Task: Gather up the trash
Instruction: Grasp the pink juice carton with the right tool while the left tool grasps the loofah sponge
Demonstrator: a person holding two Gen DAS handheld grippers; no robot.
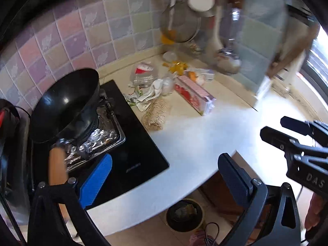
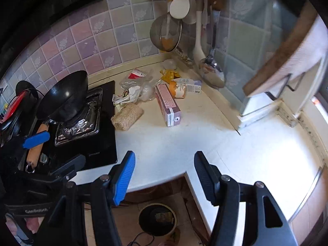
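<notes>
1. Nearest the cameras: the left gripper [image 1: 164, 176] and the right gripper [image 2: 164, 176], each with jaws spread and nothing between them, poised over the front edge of the countertop [image 2: 256, 143]. Below that edge stands the bin [image 2: 157, 219], already holding some scraps.
2. Left of the trash heap: a black wok [image 2: 63, 98] on a foil-lined burner; not part of the task.
3. The trash heap lies at the back of the countertop, in the tiled corner. Its left end: a crumpled clear plastic bag [image 2: 135, 80] with a red label, and white wrappers [image 2: 127, 96]. Probably light, soft and slippery; best pinched at a bunched fold.
4. In front of these: a beige fibrous pad [image 2: 127, 115], apparently soft and compressible; grasp across its narrow width.
5. Right of the pad: a pink carton [image 2: 167, 104] lying flat. Likely stiff and light if empty; grip across its short sides.
6. Behind the carton: yellow scraps [image 2: 169, 74] and a small white carton [image 2: 188, 85], both probably light.
</notes>
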